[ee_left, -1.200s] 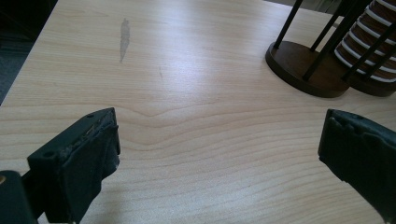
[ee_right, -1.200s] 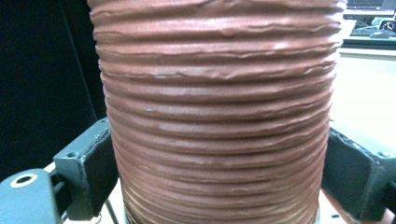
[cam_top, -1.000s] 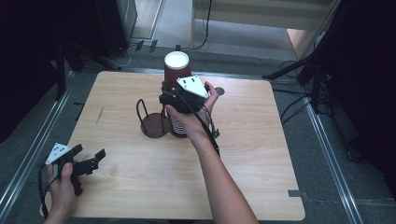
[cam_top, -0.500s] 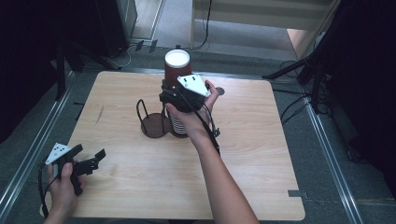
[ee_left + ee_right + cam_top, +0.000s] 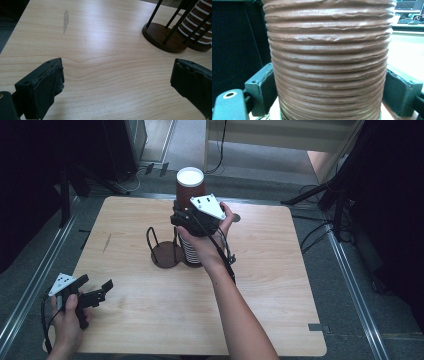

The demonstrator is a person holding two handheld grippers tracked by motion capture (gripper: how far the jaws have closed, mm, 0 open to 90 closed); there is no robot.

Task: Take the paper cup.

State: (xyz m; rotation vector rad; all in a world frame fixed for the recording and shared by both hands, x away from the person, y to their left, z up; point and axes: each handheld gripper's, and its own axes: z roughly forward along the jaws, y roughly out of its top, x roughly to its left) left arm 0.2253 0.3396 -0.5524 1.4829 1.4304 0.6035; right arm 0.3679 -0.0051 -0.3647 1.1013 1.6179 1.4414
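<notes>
Brown ribbed paper cup (image 5: 189,187) sits topmost on a stack of cups (image 5: 192,251) standing upright on the table (image 5: 270,270), toward its far middle. My right tool (image 5: 181,218) is at that top cup from the near side; in the right gripper view the cup's ribbed wall (image 5: 329,62) runs between my two black pads (image 5: 263,87), one on each side, both touching it. Jaws have just been closing, cup between them; now they press on the cup wall. Grip sits on the cup's lower part, white inside of the cup facing up, above the tool. Grey three-cornered plate on top of the right tool, cable trailing back along my forearm.

Just left of the stack, touching or nearly so, stands a dark round cup holder (image 5: 167,254) with thin upright black rods, no cups in it. In the left gripper view its base (image 5: 162,37) and the striped bottom of the stack (image 5: 200,27) are at the upper right.

My left tool (image 5: 95,296) is low over the near left corner of the table, well apart from the stack, jaws spread wide, nothing between them, bare wood under them. Left hand (image 5: 65,325) holds it level, pointing right.
</notes>
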